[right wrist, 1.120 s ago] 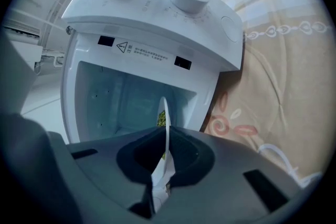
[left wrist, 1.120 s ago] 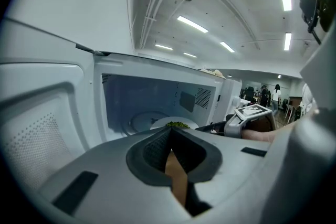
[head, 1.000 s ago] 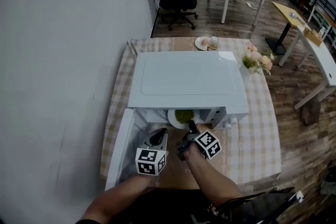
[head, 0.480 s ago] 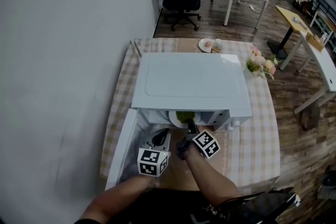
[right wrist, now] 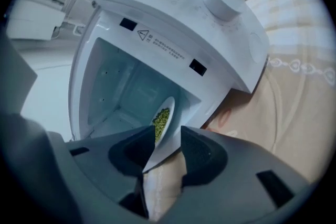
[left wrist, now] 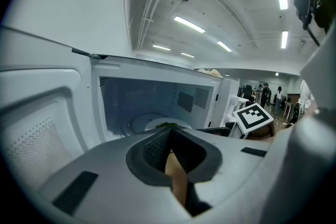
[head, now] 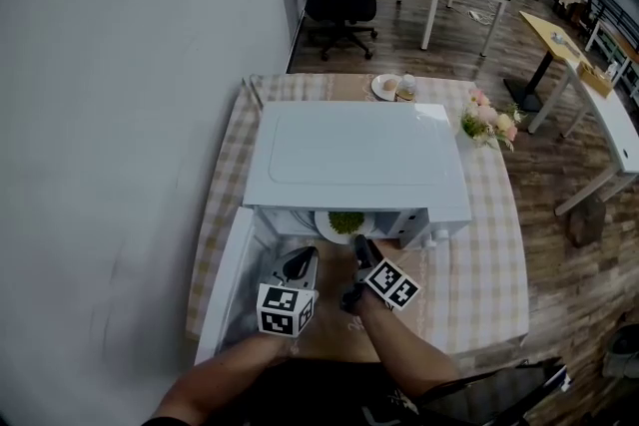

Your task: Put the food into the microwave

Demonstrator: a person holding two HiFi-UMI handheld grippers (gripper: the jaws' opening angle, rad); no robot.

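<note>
Head view: plate (head: 337,228) inside right gripper (head: 358,244)

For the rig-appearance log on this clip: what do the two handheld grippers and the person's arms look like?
The left gripper and right gripper both have grey moulded bodies with dark textured jaw pads. Each carries a white cube printed with black square markers. No cables show. No sleeves cover the forearms.

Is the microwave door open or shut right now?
Open. The door is swung out to the left, and the microwave cavity shows the plate of green food inside.
</note>
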